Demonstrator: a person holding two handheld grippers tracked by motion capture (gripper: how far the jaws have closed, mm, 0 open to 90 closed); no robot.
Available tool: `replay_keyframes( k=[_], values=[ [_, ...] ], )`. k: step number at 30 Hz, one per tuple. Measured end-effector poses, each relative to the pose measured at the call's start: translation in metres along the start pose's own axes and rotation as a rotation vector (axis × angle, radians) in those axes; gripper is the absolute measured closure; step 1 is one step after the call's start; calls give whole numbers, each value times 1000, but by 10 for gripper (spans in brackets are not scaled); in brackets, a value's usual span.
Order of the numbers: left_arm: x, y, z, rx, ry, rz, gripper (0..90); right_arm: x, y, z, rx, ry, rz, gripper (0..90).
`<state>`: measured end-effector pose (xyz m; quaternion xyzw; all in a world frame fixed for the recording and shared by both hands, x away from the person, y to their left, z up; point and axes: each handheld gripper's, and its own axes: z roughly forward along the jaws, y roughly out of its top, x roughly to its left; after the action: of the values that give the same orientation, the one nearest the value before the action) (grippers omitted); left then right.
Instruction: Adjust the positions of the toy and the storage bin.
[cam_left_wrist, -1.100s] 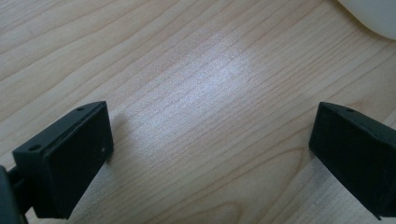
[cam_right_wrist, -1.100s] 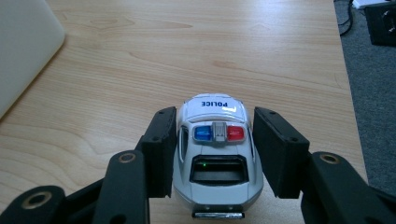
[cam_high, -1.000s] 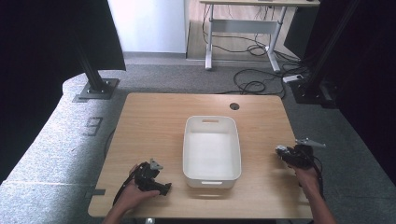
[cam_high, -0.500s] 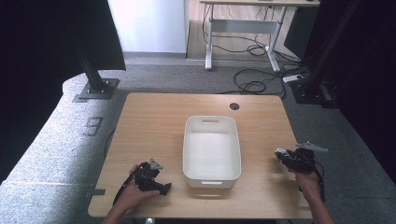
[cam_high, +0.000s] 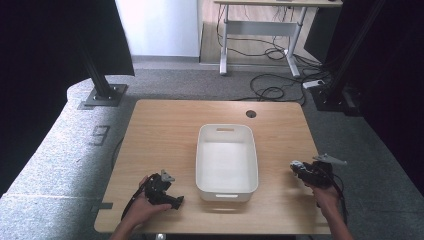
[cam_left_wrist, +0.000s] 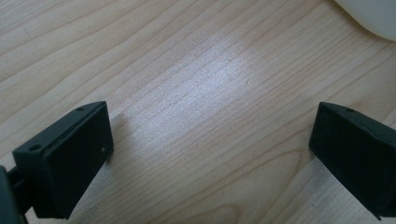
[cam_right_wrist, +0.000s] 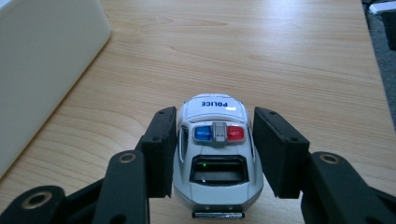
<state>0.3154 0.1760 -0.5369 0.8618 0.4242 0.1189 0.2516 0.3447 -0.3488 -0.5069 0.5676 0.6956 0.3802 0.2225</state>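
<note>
White bin (cam_high: 227, 159) mid-table (cam_high: 165, 125), left gripper (cam_high: 162, 190) low at near left, jaws spread over bare wood, right gripper (cam_right_wrist: 212, 154) right of bin, jaws flanking toy police car (cam_right_wrist: 214, 154), left jaw touching, right showing a gap

Both grippers, left gripper (cam_high: 162, 189) and right gripper (cam_high: 311, 171), are black with blocky jaws and trailing black cables

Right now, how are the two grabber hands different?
The left gripper has its fingers spread wide over bare table, holding nothing. The right gripper has its fingers close on either side of a toy police car. Both have black fingers and sit low by the white bin.
</note>
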Motion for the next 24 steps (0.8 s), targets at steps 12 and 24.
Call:
replay_keyframes(
  k=[12, 24],
  values=[
    [0, 0, 0, 0, -1, 2, 0, 15, 2, 7, 6, 24, -24, 510],
    [0, 0, 0, 0, -1, 2, 0, 32, 5, 17, 13, 50, -41, 510]
  ],
)
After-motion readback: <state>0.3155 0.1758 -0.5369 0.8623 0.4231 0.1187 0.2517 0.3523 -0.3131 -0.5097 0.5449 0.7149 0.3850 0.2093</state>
